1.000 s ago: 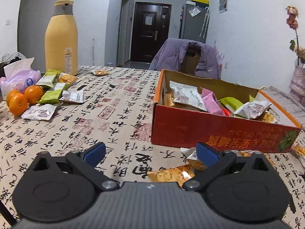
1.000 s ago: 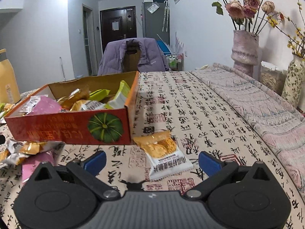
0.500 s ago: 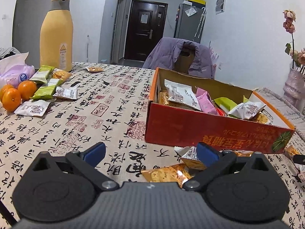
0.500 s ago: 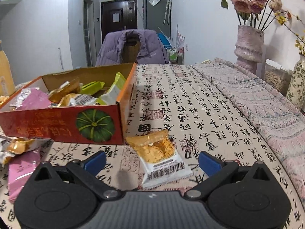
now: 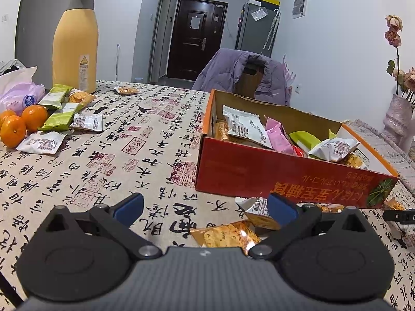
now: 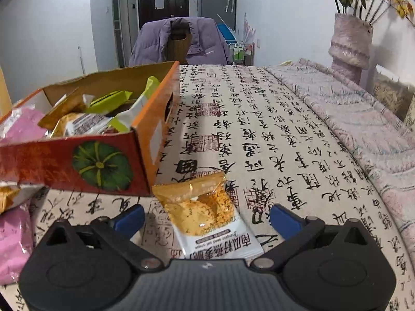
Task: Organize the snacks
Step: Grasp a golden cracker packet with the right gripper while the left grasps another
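Observation:
An orange-red cardboard box (image 5: 272,178) (image 6: 77,160) holds several snack packets. My left gripper (image 5: 205,206) is open over the table in front of the box's left corner; an orange cracker packet (image 5: 225,235) lies between its fingers, nearer the right one. My right gripper (image 6: 206,217) is open low over the cloth, with an orange and white snack packet (image 6: 207,217) lying between its fingertips, just right of the box's corner. Loose green and white packets (image 5: 62,119) lie at the far left of the table.
A tall yellow flask (image 5: 75,41), oranges (image 5: 23,121) and a tissue pack (image 5: 18,96) stand at the left. A chair draped with a purple jacket (image 5: 243,77) is behind the table. Pink packets (image 6: 13,233) lie left of the right gripper. A vase (image 6: 350,44) stands at the right.
My right gripper has moved forward and down, so the orange and white packet now lies between its fingers. The left gripper has shifted slightly; the box looks a bit further right.

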`<act>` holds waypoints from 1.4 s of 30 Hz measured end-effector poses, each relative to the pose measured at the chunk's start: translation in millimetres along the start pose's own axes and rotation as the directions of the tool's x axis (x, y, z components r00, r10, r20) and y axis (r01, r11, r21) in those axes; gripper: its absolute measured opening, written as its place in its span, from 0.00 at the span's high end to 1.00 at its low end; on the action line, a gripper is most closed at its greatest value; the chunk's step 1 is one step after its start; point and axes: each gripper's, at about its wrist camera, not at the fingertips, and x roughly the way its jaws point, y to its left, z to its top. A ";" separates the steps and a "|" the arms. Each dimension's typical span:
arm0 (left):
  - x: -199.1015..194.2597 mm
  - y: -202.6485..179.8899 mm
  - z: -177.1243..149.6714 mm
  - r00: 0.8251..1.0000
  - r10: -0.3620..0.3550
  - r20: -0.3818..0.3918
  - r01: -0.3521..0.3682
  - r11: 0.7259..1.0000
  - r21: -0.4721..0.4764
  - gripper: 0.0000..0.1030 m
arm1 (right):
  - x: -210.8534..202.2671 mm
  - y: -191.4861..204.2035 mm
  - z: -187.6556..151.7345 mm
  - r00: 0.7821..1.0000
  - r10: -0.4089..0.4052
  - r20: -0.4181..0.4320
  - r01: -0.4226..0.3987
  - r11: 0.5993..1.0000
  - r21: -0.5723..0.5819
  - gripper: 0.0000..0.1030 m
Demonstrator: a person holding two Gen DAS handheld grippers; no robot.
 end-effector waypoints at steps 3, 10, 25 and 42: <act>0.1 0.0 -0.2 1.000 0.002 0.000 -0.002 1.000 0.000 0.00 | -0.4 0.4 -1.8 1.000 -0.001 0.011 0.001 1.000 0.000 0.00; -0.3 0.6 -0.6 1.000 -0.003 -0.002 0.003 1.000 -0.002 0.00 | -1.0 -0.6 -1.3 1.000 0.004 0.009 -0.004 1.000 -0.007 0.00; -2.9 1.6 -0.6 1.000 -0.018 0.005 0.018 1.000 -0.009 0.00 | -25.7 3.5 -8.2 0.998 0.009 0.055 -0.010 1.000 0.020 0.62; -19.9 -7.4 1.6 1.000 0.017 -0.006 -0.016 0.997 0.081 0.00 | -82.3 36.2 -36.9 0.977 0.066 0.203 -0.074 0.997 0.032 0.62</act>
